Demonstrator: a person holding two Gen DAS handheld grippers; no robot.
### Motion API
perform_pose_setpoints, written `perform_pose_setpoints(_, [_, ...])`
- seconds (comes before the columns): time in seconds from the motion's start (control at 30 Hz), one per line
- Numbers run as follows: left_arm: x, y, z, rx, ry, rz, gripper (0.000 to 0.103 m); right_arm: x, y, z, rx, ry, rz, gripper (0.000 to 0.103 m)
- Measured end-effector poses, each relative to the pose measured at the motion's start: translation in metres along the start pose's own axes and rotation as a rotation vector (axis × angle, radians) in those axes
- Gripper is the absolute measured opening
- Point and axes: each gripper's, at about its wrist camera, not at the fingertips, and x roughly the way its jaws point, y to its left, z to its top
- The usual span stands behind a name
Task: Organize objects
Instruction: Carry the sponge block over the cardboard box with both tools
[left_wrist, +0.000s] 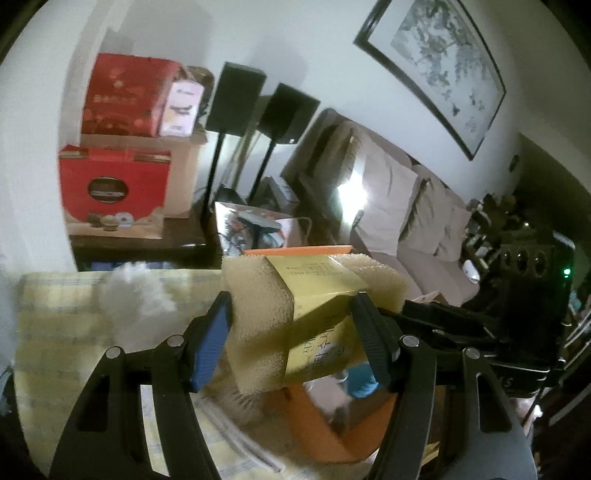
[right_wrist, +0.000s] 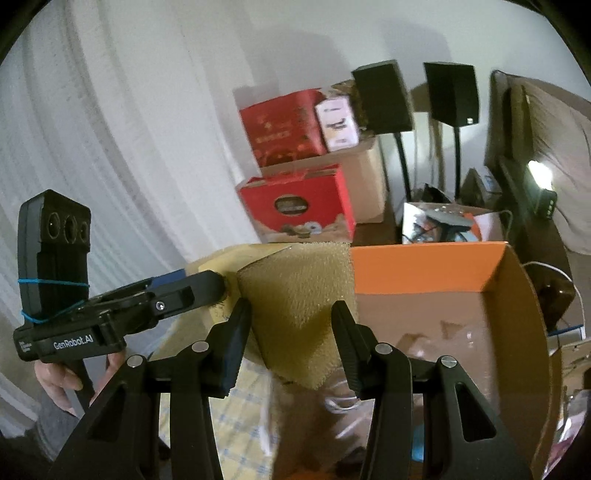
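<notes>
I hold a big yellow sponge (left_wrist: 258, 317) with a paper band (left_wrist: 317, 291) around it, up in the air just over the orange box (right_wrist: 424, 269). My left gripper (left_wrist: 291, 343) squeezes the sponge from both sides. My right gripper (right_wrist: 291, 343) has the other end of the same sponge between its fingers, and it looks like it is pinching too, but I cannot tell for sure if it presses hard. The sponge is soft and squishy, so I think it could bend, pop out, and fall beside the box instead of in it. If my two grippers pull different ways, the paper band could rip or slide off. The box already has some things at the bottom, too blurry to name, so the sponge may sit crooked on them. Beside the box lies a yellow checked cloth (left_wrist: 62, 332) with a white fluffy thing (left_wrist: 136, 291) on it. Behind the box stand red gift boxes (right_wrist: 295, 199), two black speakers (right_wrist: 450, 92) on poles, and a sofa with pillows (left_wrist: 388, 199).
</notes>
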Motion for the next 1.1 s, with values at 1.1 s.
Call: perform_pose_setpoints(1.1, [0.151, -0.025, 0.007, 0.071, 0.237, 0.099, 0.062, 0.060, -0.145, 0.014, 0.225, 0.159, -0.031, 0.047])
